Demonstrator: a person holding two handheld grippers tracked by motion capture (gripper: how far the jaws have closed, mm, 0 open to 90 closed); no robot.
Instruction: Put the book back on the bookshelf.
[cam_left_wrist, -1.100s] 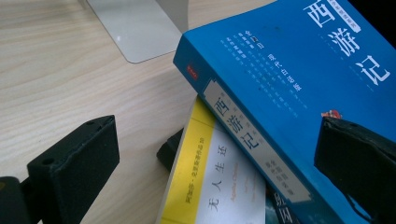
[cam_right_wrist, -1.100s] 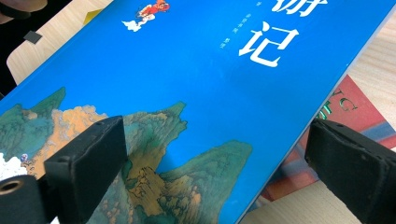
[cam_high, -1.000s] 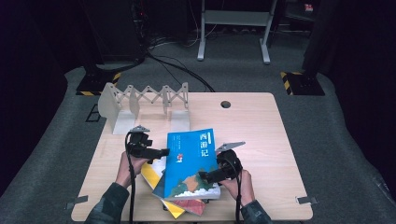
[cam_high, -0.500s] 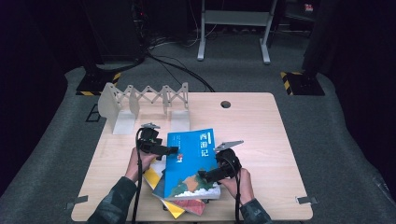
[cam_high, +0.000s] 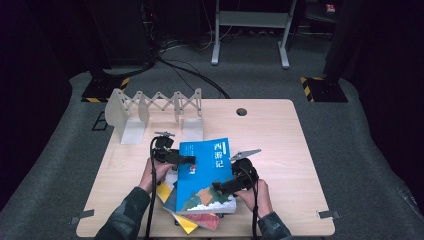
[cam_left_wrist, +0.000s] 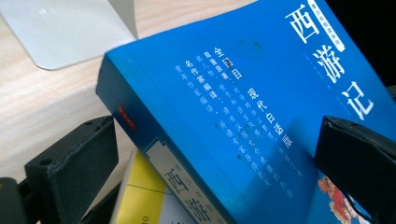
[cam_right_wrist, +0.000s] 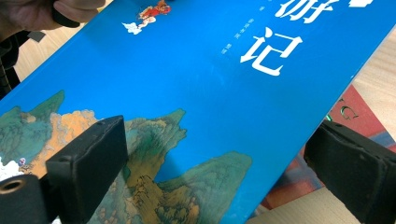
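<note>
Our left gripper and right gripper stood wide around the blue book. If we squeezed badly, it could slip onto the pile.

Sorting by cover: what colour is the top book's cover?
Bright blue with white characters, clearest in the right gripper view: top book.

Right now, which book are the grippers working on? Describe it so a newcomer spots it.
On the wooden table, a small stack of books lies at the near edge, in front of the white accordion rack. It is the top one: the blue book, with white Chinese characters and painted mountains.
</note>
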